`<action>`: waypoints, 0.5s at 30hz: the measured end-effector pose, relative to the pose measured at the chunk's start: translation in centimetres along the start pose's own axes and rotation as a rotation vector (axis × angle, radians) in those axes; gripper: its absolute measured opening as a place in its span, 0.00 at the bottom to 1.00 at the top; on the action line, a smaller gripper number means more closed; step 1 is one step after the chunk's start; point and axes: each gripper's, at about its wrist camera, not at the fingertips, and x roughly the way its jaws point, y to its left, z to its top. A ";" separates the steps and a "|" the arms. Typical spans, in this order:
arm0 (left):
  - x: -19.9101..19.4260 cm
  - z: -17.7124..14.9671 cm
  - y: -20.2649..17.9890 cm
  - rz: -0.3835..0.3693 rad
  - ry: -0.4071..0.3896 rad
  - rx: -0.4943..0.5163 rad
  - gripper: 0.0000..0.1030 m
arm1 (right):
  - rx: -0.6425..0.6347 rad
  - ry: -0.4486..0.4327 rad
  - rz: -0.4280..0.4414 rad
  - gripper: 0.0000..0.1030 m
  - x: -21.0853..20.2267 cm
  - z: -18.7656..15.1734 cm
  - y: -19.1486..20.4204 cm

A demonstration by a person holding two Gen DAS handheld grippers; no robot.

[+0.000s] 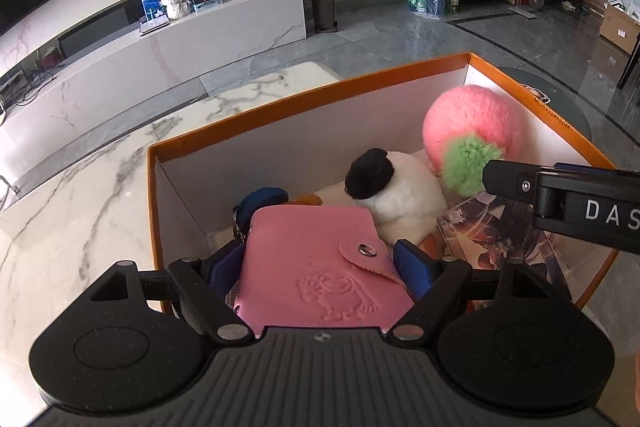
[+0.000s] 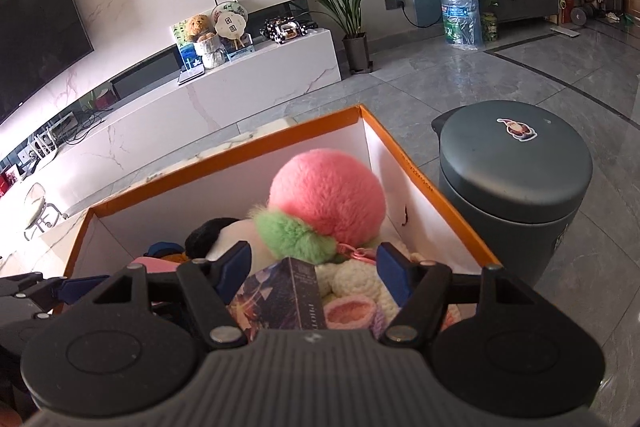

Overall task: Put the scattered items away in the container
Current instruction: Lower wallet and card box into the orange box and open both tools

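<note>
Placement step: left hand-held gripper [image 1: 318, 263] pinches pink wallet [image 1: 320, 263] above orange box [image 1: 280, 109]; right hand-held gripper [image 2: 314, 267] spread over contents. Next: release toward 12 o'clock.

A grey lidded bin [image 2: 516, 167] stands on the tiled floor [image 2: 500, 75], and farther off are a water bottle [image 2: 460, 17], a potted plant [image 2: 354, 23], a teddy bear [image 2: 199, 27] on a long white cabinet [image 2: 240, 83], and a television [image 2: 36, 31].

My left black two-finger gripper with blue pads [image 1: 320, 263] closed around something, level and pointing forward, my right black two-finger gripper with blue pads [image 2: 314, 269] spread apart, gripping nothing, close alongside
</note>
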 end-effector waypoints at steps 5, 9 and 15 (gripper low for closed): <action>-0.1 -0.4 -0.2 -0.006 -0.015 0.017 0.93 | -0.006 0.004 0.000 0.70 0.1 0.0 0.2; -0.8 -0.6 -0.3 -0.009 -0.059 0.018 0.93 | -0.005 0.005 -0.004 0.70 0.1 -0.1 0.3; -2.9 -0.1 0.4 -0.020 -0.137 -0.035 0.94 | 0.006 -0.019 0.013 0.71 -0.1 -0.1 0.0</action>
